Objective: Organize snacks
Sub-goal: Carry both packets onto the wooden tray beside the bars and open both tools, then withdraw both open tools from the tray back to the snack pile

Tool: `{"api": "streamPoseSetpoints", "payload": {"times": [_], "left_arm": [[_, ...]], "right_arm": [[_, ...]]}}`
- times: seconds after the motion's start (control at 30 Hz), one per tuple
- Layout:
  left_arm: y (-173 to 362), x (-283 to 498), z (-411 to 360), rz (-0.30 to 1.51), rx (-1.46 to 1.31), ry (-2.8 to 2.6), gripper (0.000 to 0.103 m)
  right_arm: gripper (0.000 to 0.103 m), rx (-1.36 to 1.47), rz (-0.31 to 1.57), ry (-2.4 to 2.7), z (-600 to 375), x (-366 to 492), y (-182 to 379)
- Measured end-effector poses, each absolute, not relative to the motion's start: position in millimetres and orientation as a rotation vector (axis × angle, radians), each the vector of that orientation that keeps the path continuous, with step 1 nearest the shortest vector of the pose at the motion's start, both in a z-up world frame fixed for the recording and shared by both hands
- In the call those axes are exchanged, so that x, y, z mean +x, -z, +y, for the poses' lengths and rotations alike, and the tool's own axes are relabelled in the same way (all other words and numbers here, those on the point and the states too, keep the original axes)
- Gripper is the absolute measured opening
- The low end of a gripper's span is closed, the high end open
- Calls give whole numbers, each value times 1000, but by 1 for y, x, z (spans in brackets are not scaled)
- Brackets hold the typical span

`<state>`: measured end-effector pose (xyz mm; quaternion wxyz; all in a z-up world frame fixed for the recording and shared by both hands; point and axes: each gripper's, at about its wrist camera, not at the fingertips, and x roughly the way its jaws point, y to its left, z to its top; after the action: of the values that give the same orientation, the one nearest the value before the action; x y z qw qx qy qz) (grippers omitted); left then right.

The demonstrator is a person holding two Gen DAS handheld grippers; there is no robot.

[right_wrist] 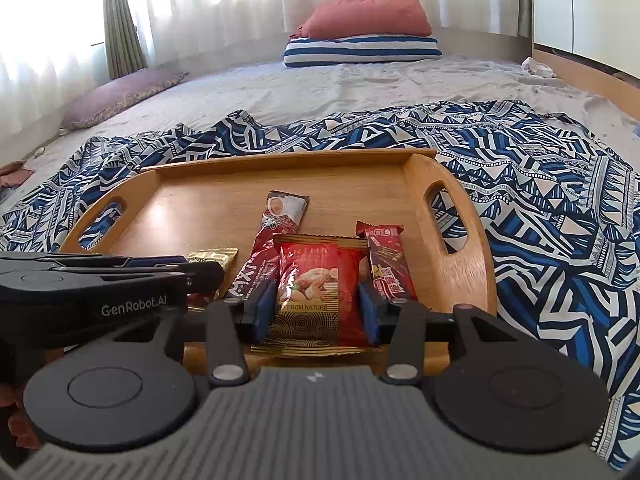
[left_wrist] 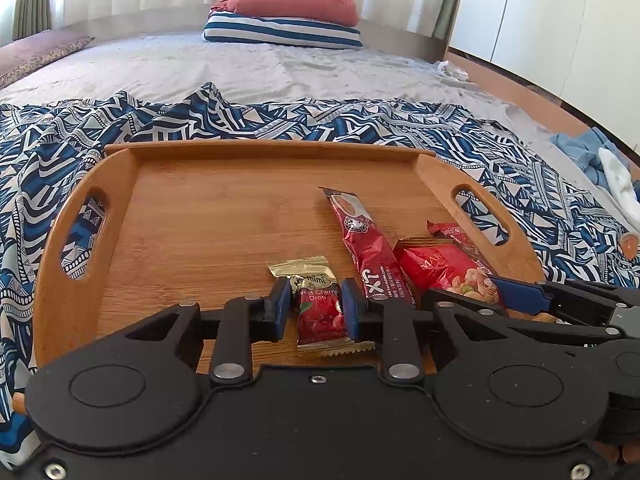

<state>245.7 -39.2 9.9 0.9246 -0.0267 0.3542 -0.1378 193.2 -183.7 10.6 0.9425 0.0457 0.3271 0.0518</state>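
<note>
Gripping one snack per hand, both low on the tray (left_wrist: 132, 200).
Left gripper (left_wrist: 316, 306) pinches the cherry drop packet (left_wrist: 320, 316), right gripper (right_wrist: 316, 312) clamps the nut packet (right_wrist: 308, 292); long axes point straight ahead.

Bedroom, daylit. A wide bed with a pale grey rumpled sheet (left_wrist: 248, 68) fills the room; a blue-and-white geometric-patterned cloth (right_wrist: 540, 184) is spread over its near end. At the far end, a blue-and-white striped pillow (left_wrist: 282, 32) carries a folded terracotta-red blanket (left_wrist: 298, 0). A flat purplish patterned cushion (right_wrist: 120, 98) lies along the window side. Sheer white curtains (right_wrist: 224, 4) glow with backlight — olive-green drapes (right_wrist: 120, 20) hang beside them. White wardrobe panels (left_wrist: 560, 20) stand opposite, above a wooden bed edge (left_wrist: 516, 92).
</note>
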Motion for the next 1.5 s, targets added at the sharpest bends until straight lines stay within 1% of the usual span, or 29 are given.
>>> {"api": "streamPoseSetpoints", "payload": {"times": [0.3, 0.37, 0.57, 0.63, 0.67, 0.73, 0.77, 0.87, 0.9, 0.93, 1.03, 1.13, 1.27, 1.5], "left_arm": [[-10, 247, -37, 736, -65, 286, 28], [-12, 246, -38, 737, -61, 286, 29], [-18, 242, -33, 724, -51, 267, 42], [-22, 240, -31, 718, -51, 256, 46], [-23, 239, -29, 715, -51, 248, 51], [-27, 237, -25, 708, -57, 235, 60], [-29, 235, -23, 703, -63, 231, 62], [-37, 229, -15, 689, -79, 214, 73], [-40, 226, -13, 684, -84, 210, 80], [-43, 223, -10, 678, -92, 213, 84], [-54, 212, -3, 663, -115, 235, 89], [-64, 197, 0, 648, -113, 238, 94], [-77, 174, 4, 615, -101, 241, 96], [-89, 127, 15, 582, -103, 245, 100]], "right_arm": [[50, 90, 668, -105, -184, 193, -11], [52, 90, 671, -106, -183, 193, -11], [55, 91, 669, -105, -183, 192, -12], [61, 90, 665, -105, -183, 191, -14], [65, 90, 663, -106, -184, 190, -15], [67, 92, 660, -110, -185, 189, -18], [68, 92, 655, -108, -185, 188, -19], [70, 94, 646, -107, -186, 185, -24], [71, 96, 643, -107, -186, 183, -26], [72, 97, 640, -110, -186, 181, -28], [77, 84, 624, -120, -186, 173, -34], [80, 58, 601, -125, -183, 163, -41], [85, 45, 571, -135, -182, 148, -52], [89, 46, 544, -158, -184, 116, -64]]}}
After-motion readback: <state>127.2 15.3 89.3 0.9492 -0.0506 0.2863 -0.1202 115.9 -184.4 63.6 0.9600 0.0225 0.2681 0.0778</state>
